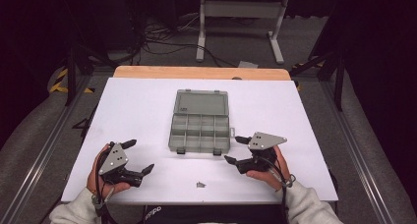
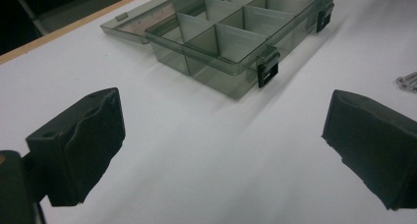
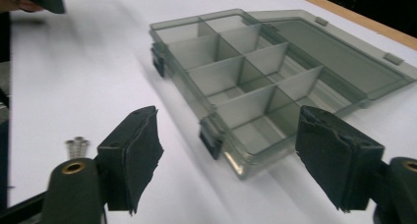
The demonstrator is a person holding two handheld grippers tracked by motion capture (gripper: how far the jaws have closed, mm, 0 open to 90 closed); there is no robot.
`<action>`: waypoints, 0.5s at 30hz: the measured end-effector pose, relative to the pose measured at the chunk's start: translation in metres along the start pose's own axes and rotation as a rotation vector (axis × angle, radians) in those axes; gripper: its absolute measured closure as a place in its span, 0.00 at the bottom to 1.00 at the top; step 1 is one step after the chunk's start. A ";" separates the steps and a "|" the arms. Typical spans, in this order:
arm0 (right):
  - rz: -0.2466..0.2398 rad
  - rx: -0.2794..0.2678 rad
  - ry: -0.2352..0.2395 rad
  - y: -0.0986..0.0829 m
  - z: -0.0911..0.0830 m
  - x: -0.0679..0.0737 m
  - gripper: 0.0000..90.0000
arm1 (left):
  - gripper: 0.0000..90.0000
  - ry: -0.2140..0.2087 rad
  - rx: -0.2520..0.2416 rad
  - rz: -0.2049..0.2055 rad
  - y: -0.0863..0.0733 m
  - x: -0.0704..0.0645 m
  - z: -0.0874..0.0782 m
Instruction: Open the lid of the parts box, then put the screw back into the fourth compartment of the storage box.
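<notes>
Left gripper (image 1: 138, 156): jaws spread wide with nothing between them, held low over the worktop at about 8 o'clock from the box; in its own view the pads (image 2: 78, 145) frame bare white surface.
Right gripper (image 1: 236, 149): also wide apart and holding nothing, at about 4 o'clock from the box, jaws pointing toward the box's near right corner.
Compartment box (image 1: 200, 132): grey see-through plastic, near the middle of the worktop, lid (image 1: 201, 102) folded flat back at 12 o'clock; the dividers make small cells that look bare in both gripper views.
Latches (image 2: 267, 68): two black clips on the front wall, hanging at 6 o'clock, undone.
Screws (image 1: 199, 184): a small metal cluster lying on the worktop at 6 o'clock from the box, well apart from it, between the two grippers and nearer the front edge; touched by neither gripper.
Worktop (image 1: 137, 111): white sheet over a wooden board, the wood showing along the far edge.
Hands: one around each gripper's body, pale sleeves coming in from 6 o'clock.
</notes>
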State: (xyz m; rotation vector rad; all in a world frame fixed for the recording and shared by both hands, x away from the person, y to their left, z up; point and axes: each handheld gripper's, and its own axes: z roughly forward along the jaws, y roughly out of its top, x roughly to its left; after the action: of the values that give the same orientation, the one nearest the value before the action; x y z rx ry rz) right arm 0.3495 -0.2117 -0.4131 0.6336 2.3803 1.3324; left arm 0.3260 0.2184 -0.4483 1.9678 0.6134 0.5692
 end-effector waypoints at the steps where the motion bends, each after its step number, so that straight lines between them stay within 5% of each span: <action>1: 0.003 0.017 0.002 0.000 0.001 0.003 0.30 | 0.03 0.004 0.008 0.002 0.000 0.000 0.000; 7: -0.045 0.083 0.046 -0.002 0.013 0.022 0.30 | 0.03 0.005 0.017 0.005 -0.001 0.000 0.002; 15: -0.029 0.096 0.130 -0.003 0.023 0.032 0.32 | 0.04 0.016 0.024 0.007 -0.002 0.001 0.002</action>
State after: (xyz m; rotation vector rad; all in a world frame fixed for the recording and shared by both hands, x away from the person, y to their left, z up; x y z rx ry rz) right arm 0.3335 -0.1804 -0.4300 0.5518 2.5600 1.2897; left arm 0.3273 0.2181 -0.4505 1.9906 0.6260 0.5851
